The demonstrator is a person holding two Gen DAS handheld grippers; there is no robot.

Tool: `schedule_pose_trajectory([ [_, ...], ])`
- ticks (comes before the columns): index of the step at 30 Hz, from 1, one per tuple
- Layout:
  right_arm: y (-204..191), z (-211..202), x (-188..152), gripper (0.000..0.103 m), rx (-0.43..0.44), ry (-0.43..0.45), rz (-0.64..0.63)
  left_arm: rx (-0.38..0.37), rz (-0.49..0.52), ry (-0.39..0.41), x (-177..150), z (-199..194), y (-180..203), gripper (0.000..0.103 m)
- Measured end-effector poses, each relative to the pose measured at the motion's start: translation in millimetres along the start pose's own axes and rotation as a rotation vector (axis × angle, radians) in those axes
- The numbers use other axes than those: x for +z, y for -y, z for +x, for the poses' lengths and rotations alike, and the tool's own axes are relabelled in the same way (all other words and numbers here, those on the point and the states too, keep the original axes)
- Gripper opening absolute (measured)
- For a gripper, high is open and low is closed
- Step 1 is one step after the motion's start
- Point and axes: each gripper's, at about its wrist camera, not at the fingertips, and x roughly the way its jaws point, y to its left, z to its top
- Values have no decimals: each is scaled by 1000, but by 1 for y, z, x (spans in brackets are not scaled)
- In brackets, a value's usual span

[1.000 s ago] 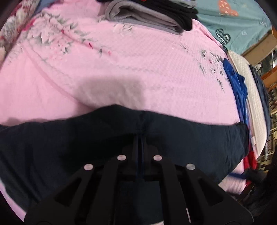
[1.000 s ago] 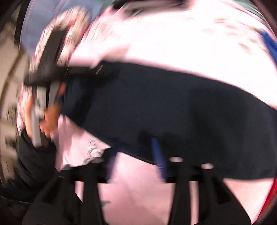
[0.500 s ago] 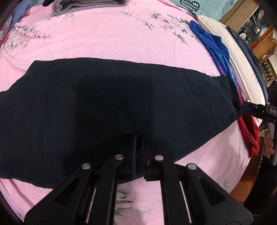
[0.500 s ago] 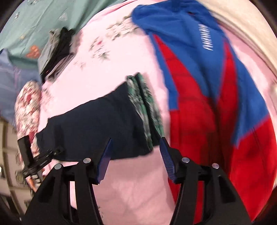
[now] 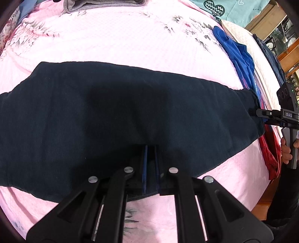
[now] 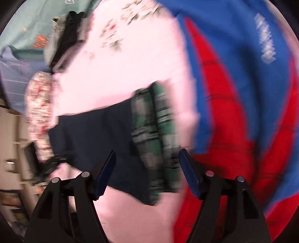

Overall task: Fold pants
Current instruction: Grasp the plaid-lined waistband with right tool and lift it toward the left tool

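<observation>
The dark navy pants (image 5: 115, 115) lie spread across the pink bedspread (image 5: 119, 41). My left gripper (image 5: 150, 164) is shut on the near edge of the pants, with cloth pinched between its blue pads. In the blurred right wrist view the pants (image 6: 97, 130) show a green plaid waistband lining (image 6: 155, 130). My right gripper (image 6: 147, 168) is open, its fingers on either side of the waistband end and a little above it. It also shows in the left wrist view (image 5: 269, 114) at the pants' right end.
A red and blue garment (image 6: 243, 93) lies to the right of the pants, also in the left wrist view (image 5: 241, 56). Folded grey and black clothes (image 5: 102, 3) are stacked at the bed's far edge. A white pillow (image 5: 248, 43) lies far right.
My left gripper pulled the pants' edge back toward me and the pants now lie flat. My right gripper swung to the waistband end and moved closer to it, staying open.
</observation>
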Motion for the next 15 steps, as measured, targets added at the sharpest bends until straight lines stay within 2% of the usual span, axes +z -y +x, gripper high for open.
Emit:
schedule_pose_trajectory([
  [2, -3, 2, 1, 71, 11, 13, 2, -18, -5, 0, 1, 0, -3, 8],
  [3, -3, 2, 1, 67, 30, 23, 3, -31, -11, 0, 1, -1, -5, 8],
  [4, -3, 5, 1, 16, 73, 11, 7, -39, -16, -4, 2, -2, -7, 8],
  [5, -1, 12, 0, 10, 104, -2, 29, -40, -19, -10, 2, -2, -7, 8],
  [8, -16, 9, -4, 10, 25, 49, -12, -49, 25, 2, 4, -11, 4, 8],
  [12, -54, -16, -12, 10, -1, 124, -79, -146, 110, 41, 15, -25, 45, 8],
  [15, -86, -38, -22, 10, -9, 175, -152, -186, 106, 27, 29, -9, 69, 5],
])
